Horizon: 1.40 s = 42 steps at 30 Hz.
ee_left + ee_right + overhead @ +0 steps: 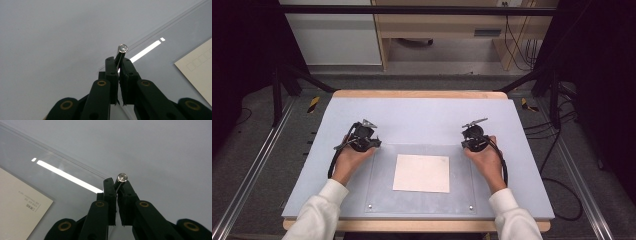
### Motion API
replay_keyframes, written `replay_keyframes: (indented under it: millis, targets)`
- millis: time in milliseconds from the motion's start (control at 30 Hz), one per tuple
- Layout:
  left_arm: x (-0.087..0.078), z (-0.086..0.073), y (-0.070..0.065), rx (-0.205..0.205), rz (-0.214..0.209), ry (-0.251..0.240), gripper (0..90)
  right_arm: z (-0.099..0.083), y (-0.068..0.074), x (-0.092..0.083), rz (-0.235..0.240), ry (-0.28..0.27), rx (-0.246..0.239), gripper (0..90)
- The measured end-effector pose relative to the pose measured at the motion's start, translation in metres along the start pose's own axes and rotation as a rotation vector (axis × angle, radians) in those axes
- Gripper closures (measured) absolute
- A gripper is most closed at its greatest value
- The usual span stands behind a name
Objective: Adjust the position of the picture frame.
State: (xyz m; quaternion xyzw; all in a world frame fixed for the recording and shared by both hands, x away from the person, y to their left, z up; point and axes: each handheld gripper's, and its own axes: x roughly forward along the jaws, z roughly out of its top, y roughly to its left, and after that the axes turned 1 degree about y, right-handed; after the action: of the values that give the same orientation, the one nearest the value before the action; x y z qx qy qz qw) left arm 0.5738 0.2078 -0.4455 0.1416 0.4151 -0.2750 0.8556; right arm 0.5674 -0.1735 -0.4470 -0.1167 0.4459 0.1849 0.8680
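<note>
- Your left gripper [373,143] and right gripper [465,141] sit at the far left and far right corners of the clear sheet [462,175], jaws pointing inward at each other.
- Sheet: flat, glossy, see-through, prob. acrylic, rectangular. Lies on the matte pale blue-grey mat [422,115], which covers a table w/ a light wood edge [412,94].
- Four small round silver studs, one per corner. The two near ones [370,206] [471,207] show in the high view; the far two sit at your jaws.
- Under the sheet: cream paper [421,173], roughly square, matte, centred between your hands.
- Left gripper view: black jaws closed down on the sheet's corner, thin edge pinched between them. Stud [122,48] stands right past the tips, shiny domed head. The corner looks tipped up a bit off the mat; can't say for sure.
- Right gripper view: same grip, jaws clamped on the corner edge, stud [122,177] at the tips.
- Gripper views give you what the high one can't: bright strip-light glare [146,51] [66,176] on the gloss, the sheet's double edge line, faint printed boxes on the paper [197,68] and tiny print [31,206], too small to read.
- High view gives the full layout: white sleeves, cables trailing from both grippers, grey floor and wood furniture beyond.
</note>
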Motion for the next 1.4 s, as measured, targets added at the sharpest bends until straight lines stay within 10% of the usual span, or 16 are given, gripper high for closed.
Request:
replay_keyframes:
  millis: [1067,1400]
  targets:
    - [-0.002,-0.009,0.001,-0.015,0.001,-0.039,84.3,-0.002,-0.001,0.003,0.025,-0.040,-0.004,84.3]
    - [-0.017,-0.011,0.001,-0.042,0.073,-0.162,44.8,-0.007,-0.005,-0.016,0.002,-0.180,-0.023,61.9]
